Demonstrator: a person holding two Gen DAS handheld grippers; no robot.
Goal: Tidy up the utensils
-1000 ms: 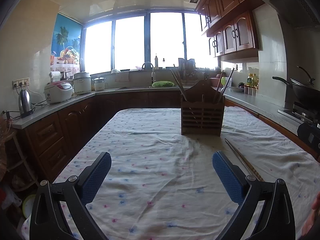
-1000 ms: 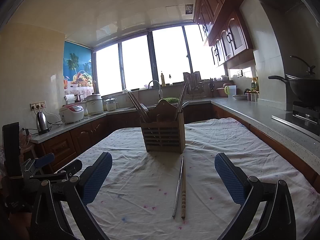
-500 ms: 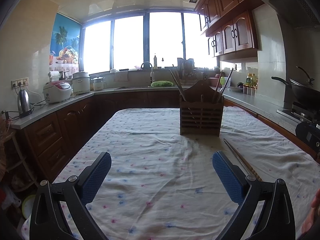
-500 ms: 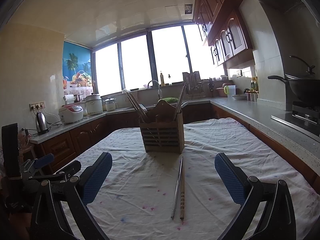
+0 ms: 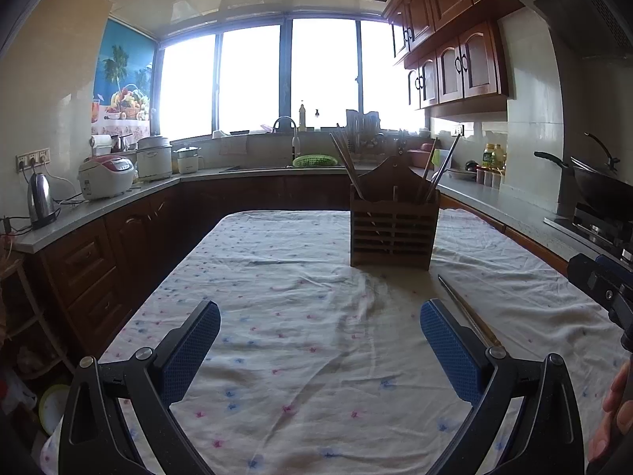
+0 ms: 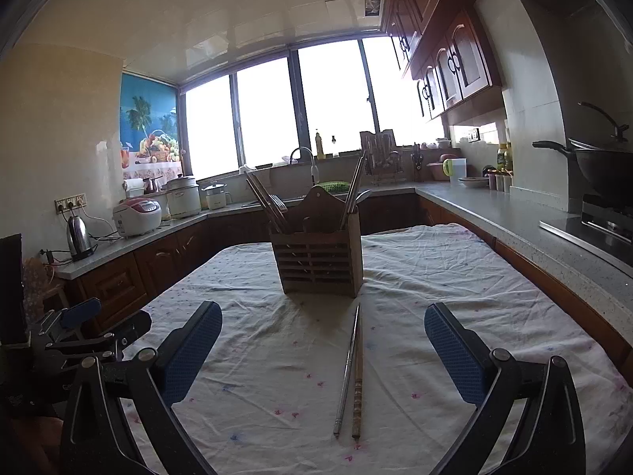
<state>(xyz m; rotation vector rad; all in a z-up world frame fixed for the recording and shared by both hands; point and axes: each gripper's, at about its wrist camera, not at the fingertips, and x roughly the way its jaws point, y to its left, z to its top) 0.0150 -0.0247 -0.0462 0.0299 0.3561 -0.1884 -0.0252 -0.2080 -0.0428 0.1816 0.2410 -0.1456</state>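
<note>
A slatted wooden utensil holder [image 5: 393, 229] [image 6: 318, 255] stands on the cloth-covered table, with chopsticks and a fork leaning in it. A metal chopstick [image 6: 348, 368] and a wooden chopstick [image 6: 358, 372] lie side by side on the cloth in front of the holder; they also show in the left wrist view [image 5: 467, 312]. My right gripper [image 6: 322, 356] is open and empty, just short of the near ends of the two chopsticks. My left gripper [image 5: 320, 350] is open and empty, left of the chopsticks. Its body shows in the right wrist view [image 6: 91, 328].
The table has a white cloth [image 5: 285, 316] with small flowers. Counters run round the room with a kettle [image 5: 39, 200], a rice cooker [image 5: 105, 176], a sink and green basket [image 5: 314, 161]. A wok [image 5: 597, 186] sits on the stove at the right.
The right gripper has moved a little forward and tilted down toward the two chopsticks. The left gripper has shifted only slightly. Both stay open.
</note>
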